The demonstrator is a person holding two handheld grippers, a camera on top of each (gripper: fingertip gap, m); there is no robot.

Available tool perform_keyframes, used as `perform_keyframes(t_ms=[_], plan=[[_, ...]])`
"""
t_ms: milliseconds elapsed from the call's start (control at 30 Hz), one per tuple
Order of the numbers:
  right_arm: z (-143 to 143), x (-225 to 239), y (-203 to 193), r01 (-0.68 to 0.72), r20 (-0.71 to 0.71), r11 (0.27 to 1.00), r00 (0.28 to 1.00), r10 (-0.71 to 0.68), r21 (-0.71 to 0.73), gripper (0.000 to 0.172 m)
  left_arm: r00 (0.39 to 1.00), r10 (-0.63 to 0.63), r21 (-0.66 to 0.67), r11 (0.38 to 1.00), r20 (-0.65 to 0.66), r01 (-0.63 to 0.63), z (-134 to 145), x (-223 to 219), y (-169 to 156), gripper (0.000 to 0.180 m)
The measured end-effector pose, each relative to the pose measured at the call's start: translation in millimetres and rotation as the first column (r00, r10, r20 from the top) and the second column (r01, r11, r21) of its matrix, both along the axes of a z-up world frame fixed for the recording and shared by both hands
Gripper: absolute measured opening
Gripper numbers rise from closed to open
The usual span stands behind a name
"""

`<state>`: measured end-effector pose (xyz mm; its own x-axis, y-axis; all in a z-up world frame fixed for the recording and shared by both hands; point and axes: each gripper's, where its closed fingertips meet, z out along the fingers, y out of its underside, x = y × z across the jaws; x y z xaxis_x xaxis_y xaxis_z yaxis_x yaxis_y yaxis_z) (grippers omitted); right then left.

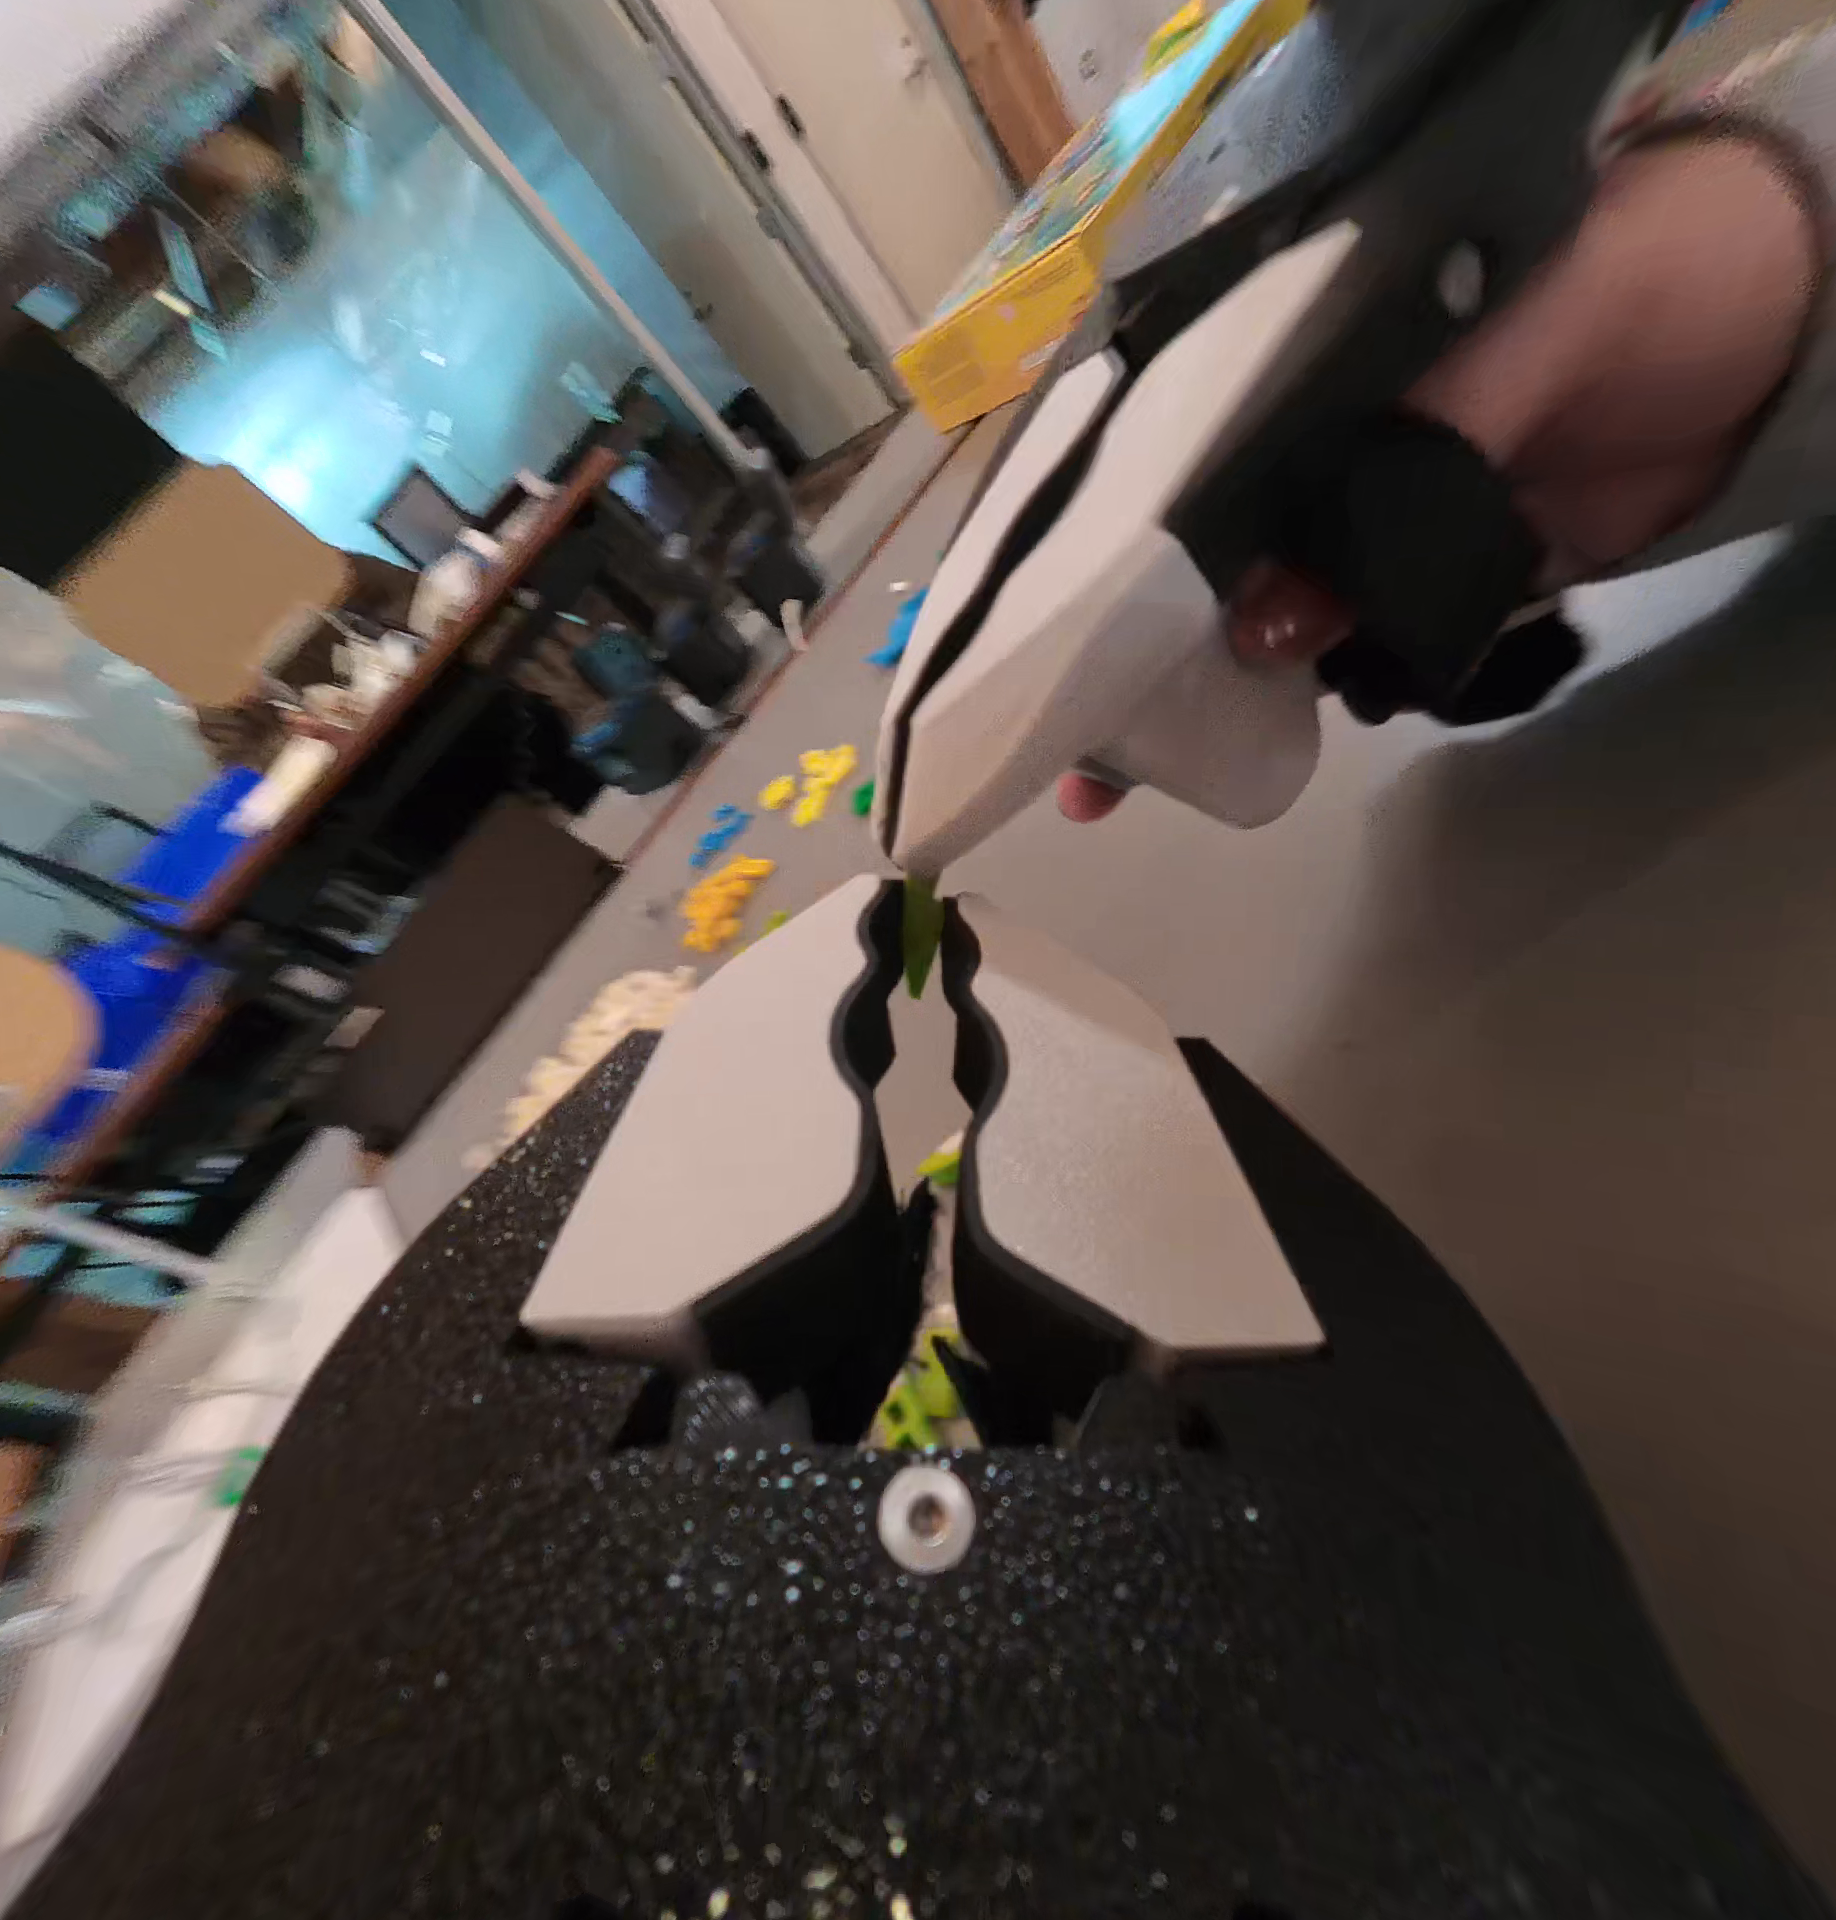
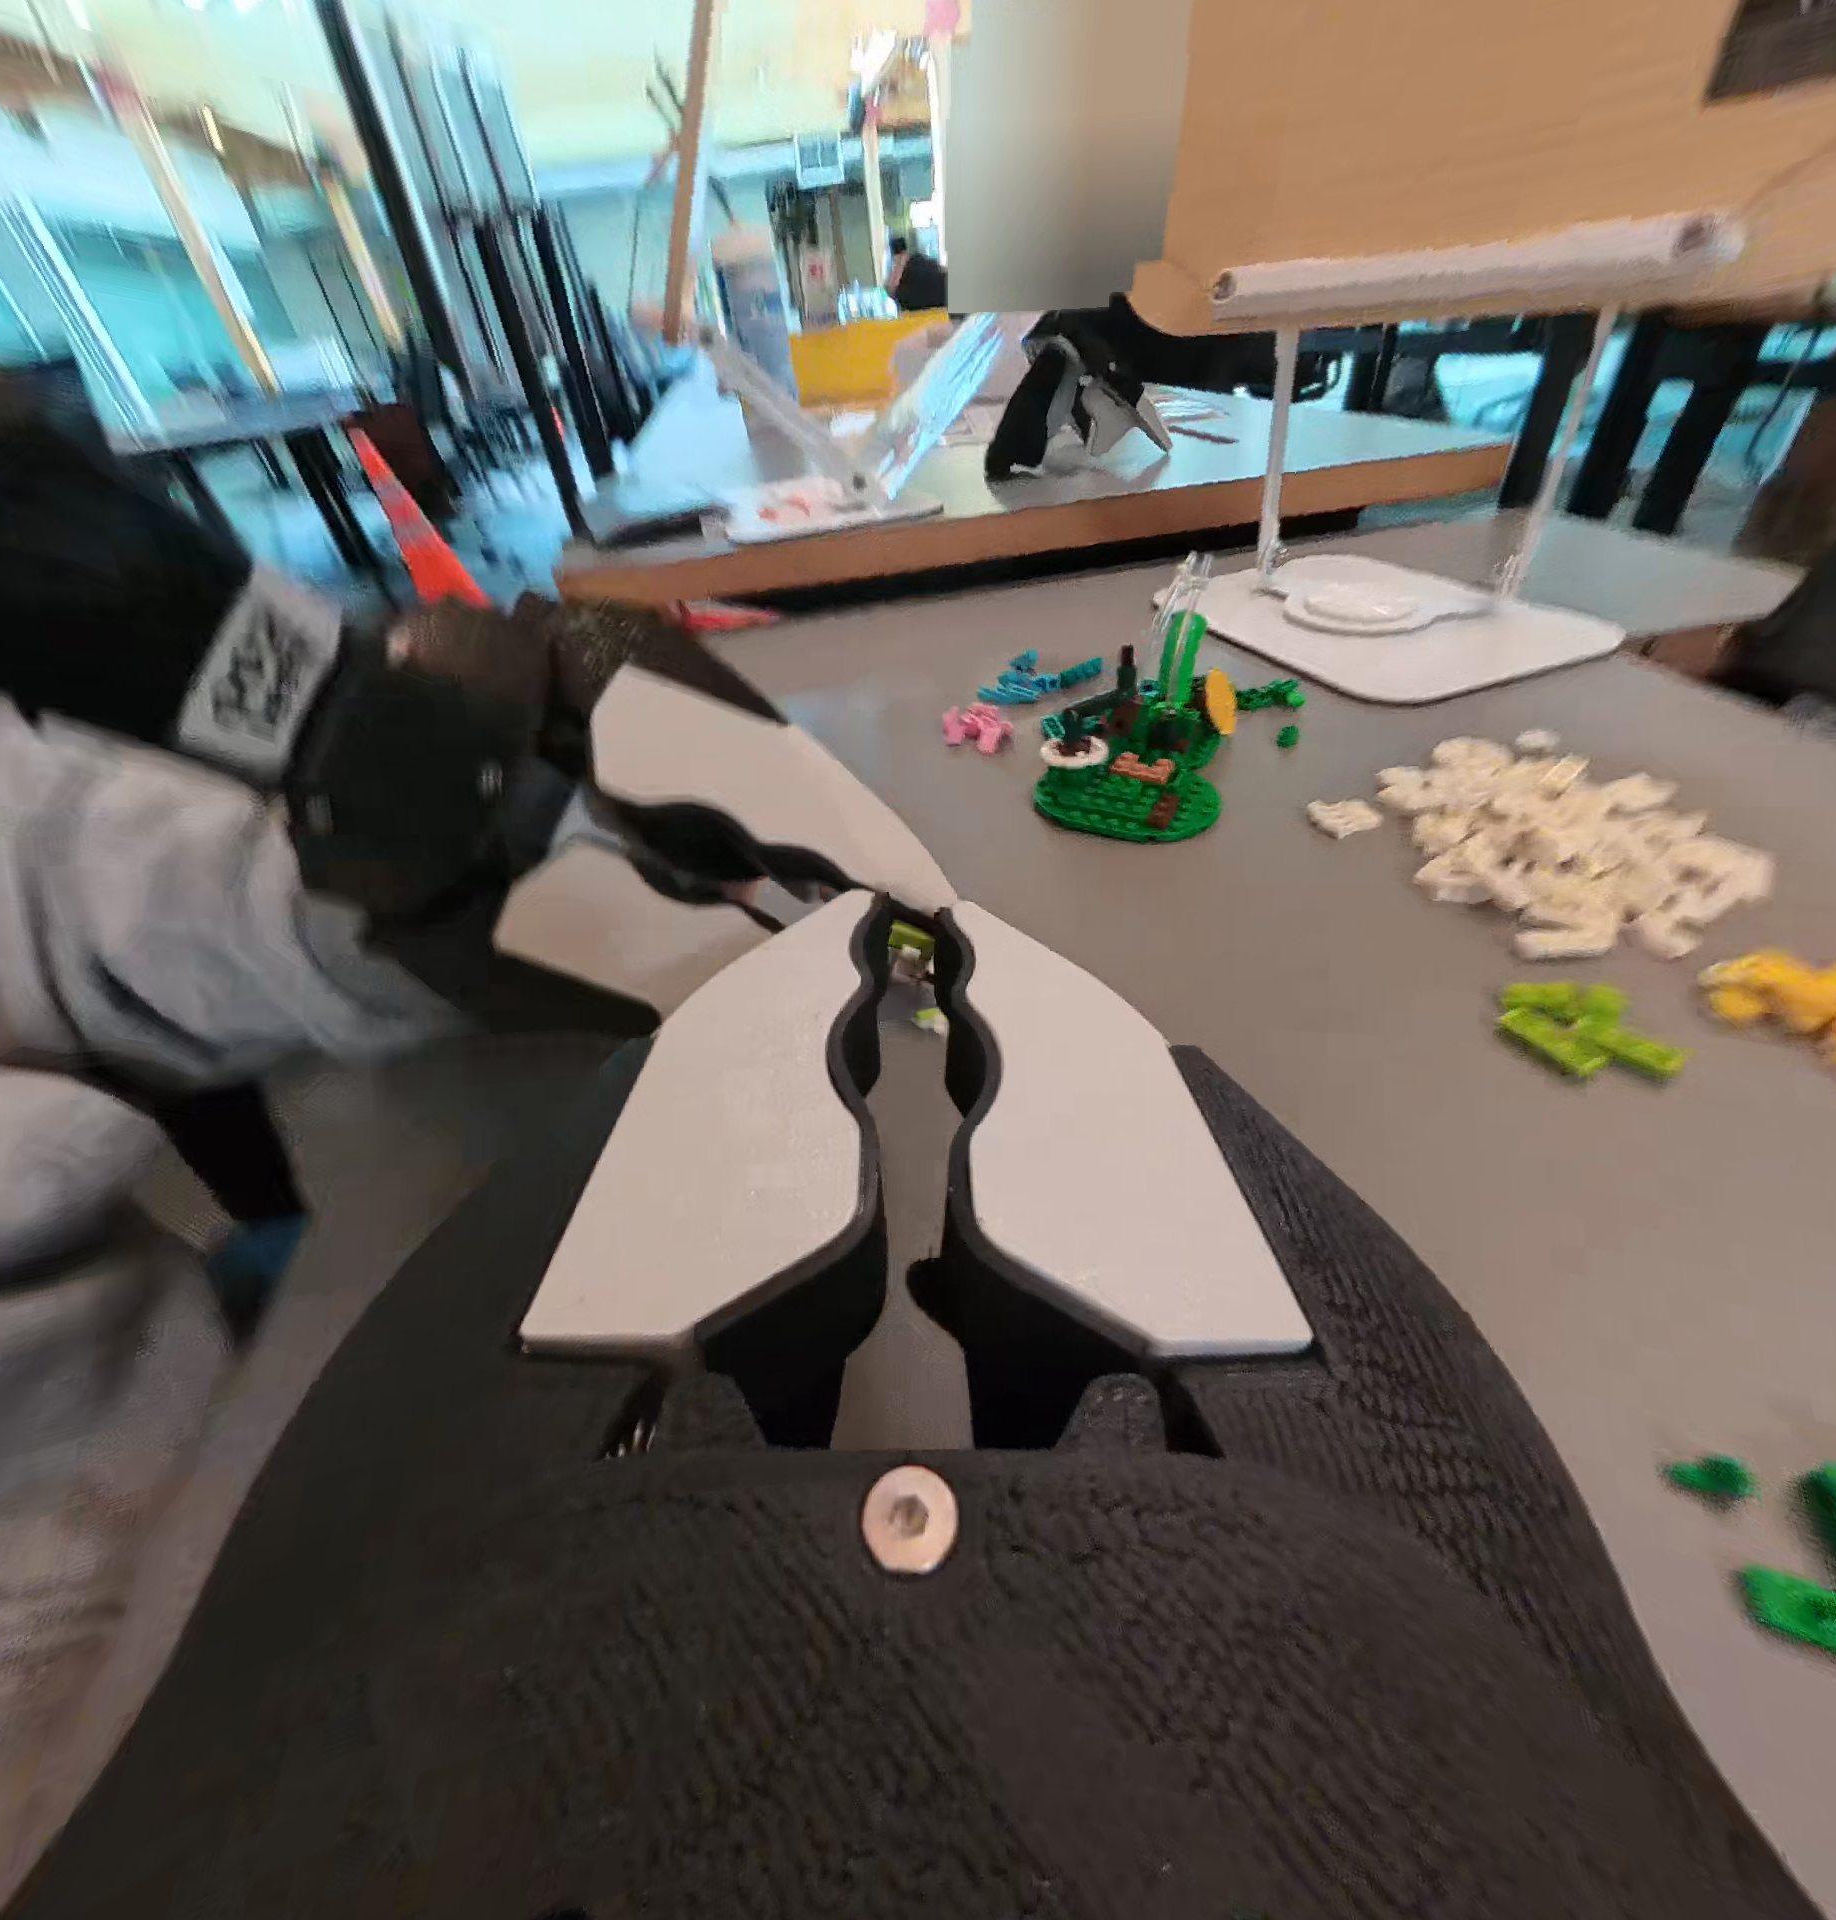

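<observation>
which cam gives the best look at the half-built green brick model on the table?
Right wrist view. The green brick model sits unobstructed on the grey table, base plate and upright parts visible, with pink bricks beside it. Left wrist view doesn't show it: only blurred loose brick piles behind both tools.

Grey table (image 2: 1361,1195) in an open workroom. Behind it, a second wood-edged table (image 2: 1049,509) and black-legged furniture (image 2: 1579,416). Glass partitions (image 2: 166,260) with dark frames admit bluish daylight. White cabinet doors (image 1: 789,156) line one wall; a long wooden-edged bench (image 1: 374,717) carries clutter.
</observation>
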<state>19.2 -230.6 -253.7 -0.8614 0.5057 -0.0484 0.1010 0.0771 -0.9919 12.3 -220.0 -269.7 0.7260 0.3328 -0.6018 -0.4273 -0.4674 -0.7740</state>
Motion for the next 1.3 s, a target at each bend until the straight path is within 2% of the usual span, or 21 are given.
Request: perform_keyframes(t_ms=[33, 133, 233, 367, 467, 533, 600, 667, 767, 867, 1033, 1300], plan=[[-2, 2, 1, -0.006, -0.057, 0.998, 0.998, 0.01, 0.065, 0.007, 0.996, -0.041, 0.019, 0.999, 0.084, 0.04, -2, 3, 1, 0.008], [-7, 10, 3, -0.066, -0.121, 0.987, 0.989, 0.084, 0.146, 0.006, 0.957, -0.182, 0.052, 0.983, 0.227, 0.175, -7, 14, 4, 0.008], [-8, 13, 1, -0.088, -0.134, 0.987, 0.985, 0.106, 0.135, 0.006, 0.939, -0.226, 0.064, 0.974, 0.26, 0.217, -9, 17, 4, 0.009], [-6, 6, 2, 0.004, -0.221, 0.991, 0.975, 0.026, 0.135, 0.007, 0.975, -0.125, 0.101, 0.989, 0.182, 0.107, -8, 3, 2, 0.014], [3, -13, 17, 0.241, -0.371, 0.96, 0.912, -0.174, 0.142, 0.007, 0.992, 0.108, 0.086, 0.99, 0.066, -0.113, -9, -30, -19, 0.019], [3, -23, 27, 0.353, -0.397, 0.923, 0.877, -0.269, 0.154, 0.007, 0.977, 0.205, 0.086, 0.974, 0.065, -0.211, -12, -47, -32, 0.02], [-3, -32, 36, 0.438, -0.397, 0.881, 0.851, -0.343, 0.178, 0.007, 0.967, 0.217, 0.109, 0.966, 0.134, -0.232, -12, -53, -37, 0.018], [-5, -36, 39, 0.479, -0.418, 0.854, 0.831, -0.368, 0.201, 0.007, 0.963, 0.22, 0.229, 0.94, 0.154, -0.251, 4, -56, -46, 0.008], [-2, -37, 43, 0.534, -0.508, 0.817, 0.777, -0.372, 0.219, 0.007, 0.958, 0.231, 0.426, 0.859, 0.171, -0.283, 29, -62, -67, 0.003], [-3, -39, 46, 0.585, -0.591, 0.766, 0.727, -0.348, 0.268, 0.007, 0.949, 0.199, 0.535, 0.789, 0.244, -0.303, 38, -70, -82, 0.003], [-9, -40, 44, 0.62, -0.666, 0.708, 0.689, -0.286, 0.338, 0.007, 0.94, 0.151, 0.585, 0.749, 0.307, -0.311, 39, -74, -88, 0.002], [-11, -39, 42, 0.624, -0.68, 0.695, 0.683, -0.265, 0.356, 0.007, 0.936, 0.148, 0.582, 0.749, 0.319, -0.317, 38, -75, -87, 0.002]])
